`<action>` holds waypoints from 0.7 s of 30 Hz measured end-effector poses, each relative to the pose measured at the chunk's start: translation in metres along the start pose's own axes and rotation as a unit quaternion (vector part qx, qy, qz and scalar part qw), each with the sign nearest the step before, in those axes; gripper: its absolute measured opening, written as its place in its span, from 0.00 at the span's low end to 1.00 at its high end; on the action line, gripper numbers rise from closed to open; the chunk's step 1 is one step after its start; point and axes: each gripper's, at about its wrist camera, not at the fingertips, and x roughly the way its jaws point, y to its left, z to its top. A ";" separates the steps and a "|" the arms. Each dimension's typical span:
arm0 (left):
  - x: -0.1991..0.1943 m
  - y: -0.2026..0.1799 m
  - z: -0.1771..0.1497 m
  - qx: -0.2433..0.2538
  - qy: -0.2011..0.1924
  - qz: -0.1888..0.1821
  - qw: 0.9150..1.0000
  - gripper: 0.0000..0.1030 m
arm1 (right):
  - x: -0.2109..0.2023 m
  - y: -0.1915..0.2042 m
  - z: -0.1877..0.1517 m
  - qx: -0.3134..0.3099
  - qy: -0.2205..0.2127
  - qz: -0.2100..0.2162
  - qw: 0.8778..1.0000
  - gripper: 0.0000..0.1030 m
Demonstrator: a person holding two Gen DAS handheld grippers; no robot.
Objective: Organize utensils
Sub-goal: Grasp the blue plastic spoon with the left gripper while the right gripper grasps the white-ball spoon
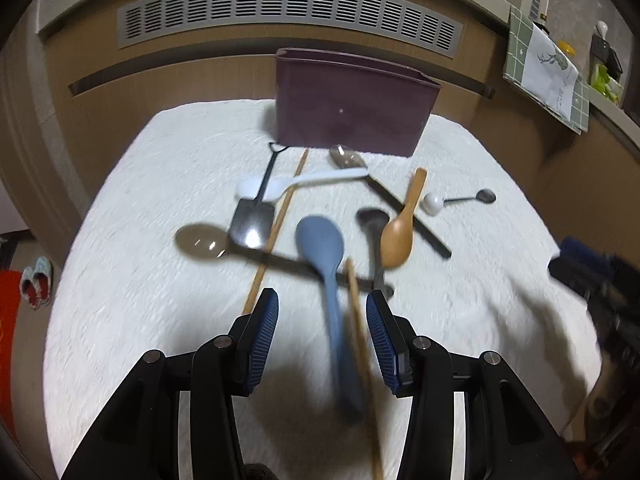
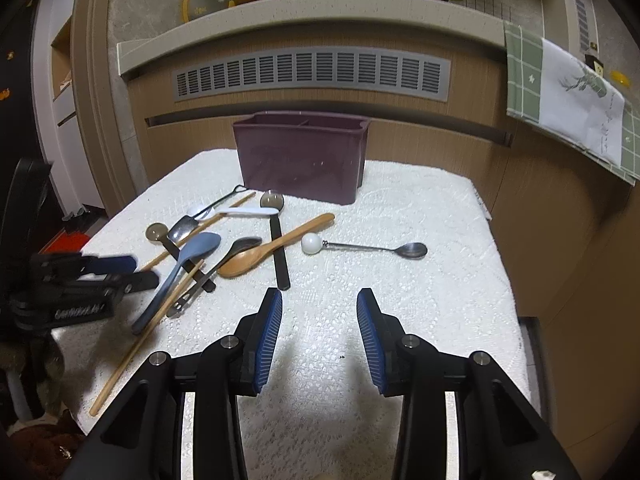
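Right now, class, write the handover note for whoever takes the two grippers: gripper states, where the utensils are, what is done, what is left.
Left gripper: open, over the blue spoon handle and a chopstick; neither gripped.
Right gripper: open, empty, above bare cloth.
Utensils: all loose on the cloth before the purple bin.
Done: nothing binned.
Left: everything.

Maroon utensil bin [image 2: 300, 160], grey-blue spoon [image 1: 320, 240], tan wooden spoon [image 1: 398, 232], white textured cloth [image 2: 420, 280]
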 end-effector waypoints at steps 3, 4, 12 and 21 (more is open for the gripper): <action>0.018 -0.001 0.019 0.001 0.014 -0.009 1.000 0.46 | 0.008 -0.002 -0.003 0.000 0.009 0.005 1.000 0.35; 0.024 -0.001 0.023 0.005 0.018 -0.005 1.000 0.46 | 0.011 -0.003 -0.004 0.001 0.013 0.006 1.000 0.35; 0.052 0.005 0.034 0.009 0.040 0.002 0.999 0.46 | 0.027 -0.011 -0.007 0.010 0.028 0.006 1.000 0.35; 0.058 0.000 0.038 0.025 0.049 0.002 0.998 0.45 | 0.045 -0.015 0.022 0.002 0.020 0.019 1.000 0.34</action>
